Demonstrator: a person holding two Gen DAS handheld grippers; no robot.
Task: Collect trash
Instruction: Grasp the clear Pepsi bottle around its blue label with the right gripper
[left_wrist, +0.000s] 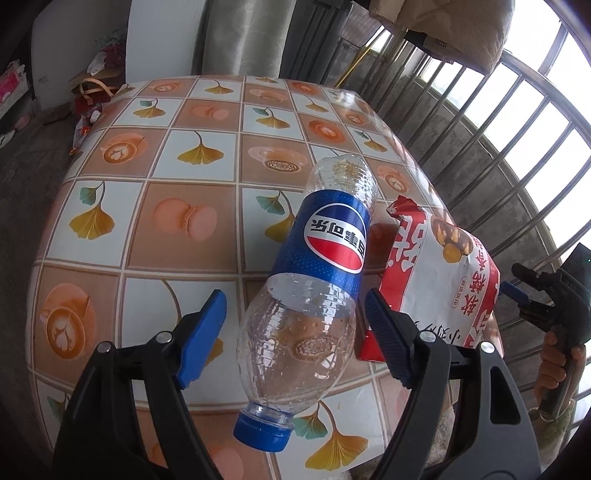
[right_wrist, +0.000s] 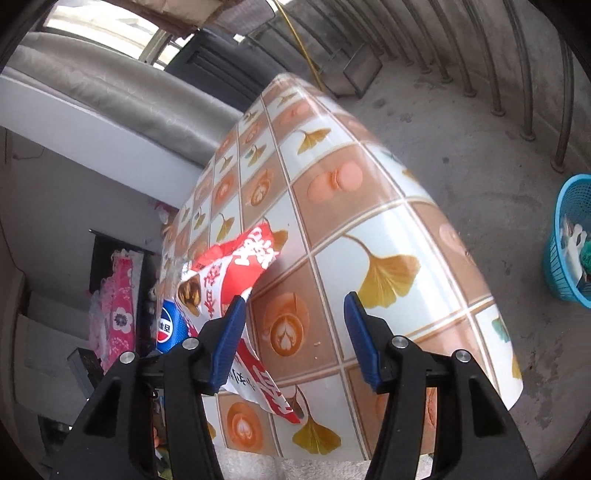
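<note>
An empty clear Pepsi bottle (left_wrist: 317, 280) with a blue label and blue cap lies tilted on the tiled tablecloth (left_wrist: 147, 166), its cap toward me. My left gripper (left_wrist: 295, 325) is open around the bottle's lower half, and a small gap shows on each side of the bottle. A red and white snack bag (left_wrist: 443, 273) lies just right of the bottle. In the right wrist view my right gripper (right_wrist: 295, 332) stands open over the table (right_wrist: 369, 184) with nothing between its fingers. The snack bag (right_wrist: 229, 273) is by its left finger, and the bottle (right_wrist: 170, 325) shows behind the bag.
A blue plastic basket (right_wrist: 570, 251) with some rubbish in it stands on the concrete floor right of the table. Metal railings (left_wrist: 517, 122) run along the far side. A hand (left_wrist: 554, 362) holds the right gripper (left_wrist: 524, 291) at the table's right edge.
</note>
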